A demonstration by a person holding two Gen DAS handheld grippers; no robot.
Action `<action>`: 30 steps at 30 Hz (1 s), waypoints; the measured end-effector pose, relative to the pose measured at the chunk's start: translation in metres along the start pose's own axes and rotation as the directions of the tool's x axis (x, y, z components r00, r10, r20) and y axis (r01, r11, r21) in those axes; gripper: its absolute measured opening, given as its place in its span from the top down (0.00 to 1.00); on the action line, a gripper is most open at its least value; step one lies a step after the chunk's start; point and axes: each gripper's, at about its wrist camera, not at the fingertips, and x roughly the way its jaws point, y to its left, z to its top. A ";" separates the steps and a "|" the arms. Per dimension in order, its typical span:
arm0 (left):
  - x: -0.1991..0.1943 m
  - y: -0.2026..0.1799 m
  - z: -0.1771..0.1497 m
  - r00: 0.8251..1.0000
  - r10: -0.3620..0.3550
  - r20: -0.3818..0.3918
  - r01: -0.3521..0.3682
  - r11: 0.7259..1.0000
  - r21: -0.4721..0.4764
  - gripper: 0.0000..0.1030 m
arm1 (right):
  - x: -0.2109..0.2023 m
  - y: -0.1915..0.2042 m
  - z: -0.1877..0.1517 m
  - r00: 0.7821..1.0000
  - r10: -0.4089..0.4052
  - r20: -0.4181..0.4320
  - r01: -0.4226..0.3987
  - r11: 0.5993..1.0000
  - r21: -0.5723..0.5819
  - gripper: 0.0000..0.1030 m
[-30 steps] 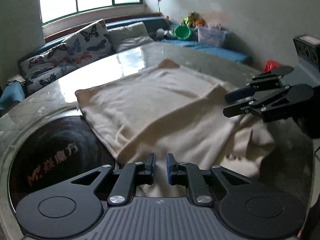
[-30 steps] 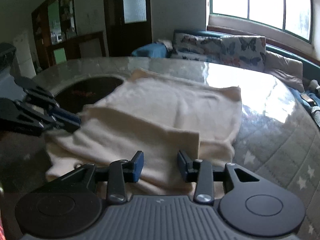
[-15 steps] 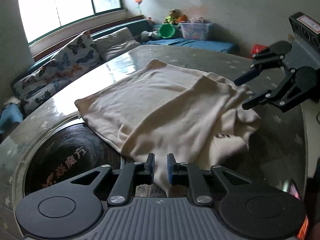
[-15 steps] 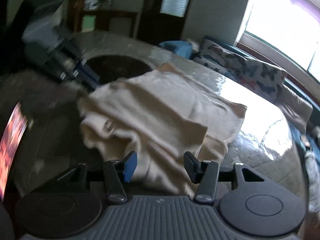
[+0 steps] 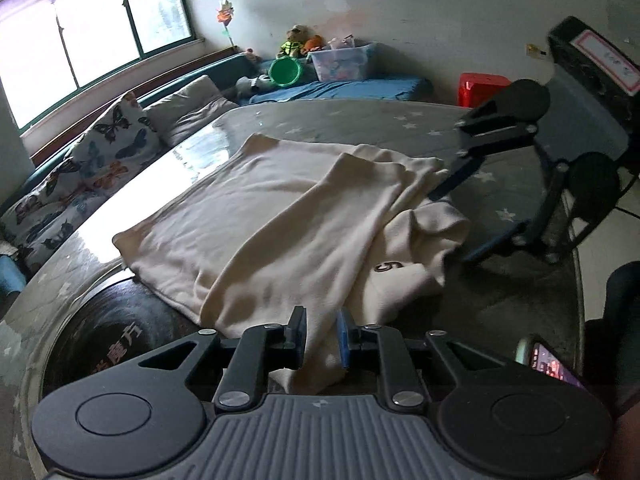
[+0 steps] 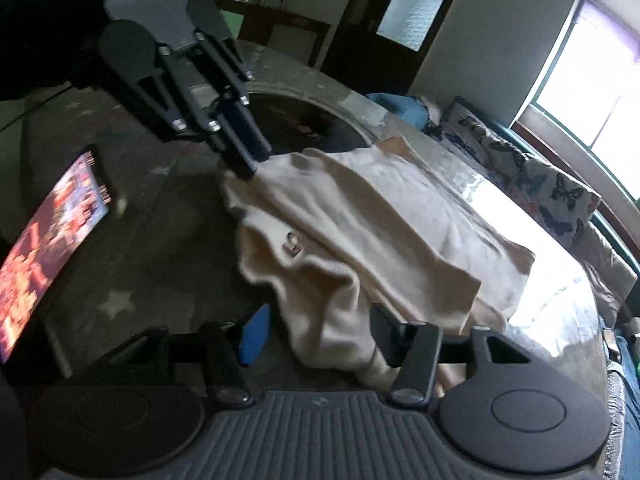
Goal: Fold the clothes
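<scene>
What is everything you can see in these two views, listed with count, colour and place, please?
Garment: one, cream, spread on the table, partly folded over.
Table: one, grey with pale stars, round.
Dark disc: one, black, set in the table's middle.
Phone: one, screen lit, on the table's edge.
Butterfly cushions: several, white patterned, on the window bench.
Green basin: one, on the blue mat.
Clear box: one, beside the basin.
Red stool: one, by the wall.
Left gripper: black, shut on the garment.
Right gripper: black, jaws closing around a garment fold.

Garment (image 5: 256, 216) on table (image 5: 500, 300) (phone (image 5: 552, 364) beside it)
</scene>
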 end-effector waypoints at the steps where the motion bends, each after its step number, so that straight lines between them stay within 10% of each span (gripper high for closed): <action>1: 0.000 -0.001 0.000 1.000 -0.005 0.004 0.005 1.000 0.003 0.82 | 0.002 -0.001 0.001 1.000 0.001 0.003 -0.001 1.000 0.007 0.59; 9: -0.005 -0.011 -0.002 0.999 -0.026 0.035 0.023 0.997 0.076 0.62 | 0.000 -0.018 0.012 0.999 0.021 0.045 -0.025 0.996 0.090 0.92; 30: 0.021 -0.026 0.016 0.997 -0.049 0.064 0.041 0.992 0.120 0.62 | -0.010 -0.047 0.026 0.996 0.000 0.093 -0.016 0.985 0.173 0.92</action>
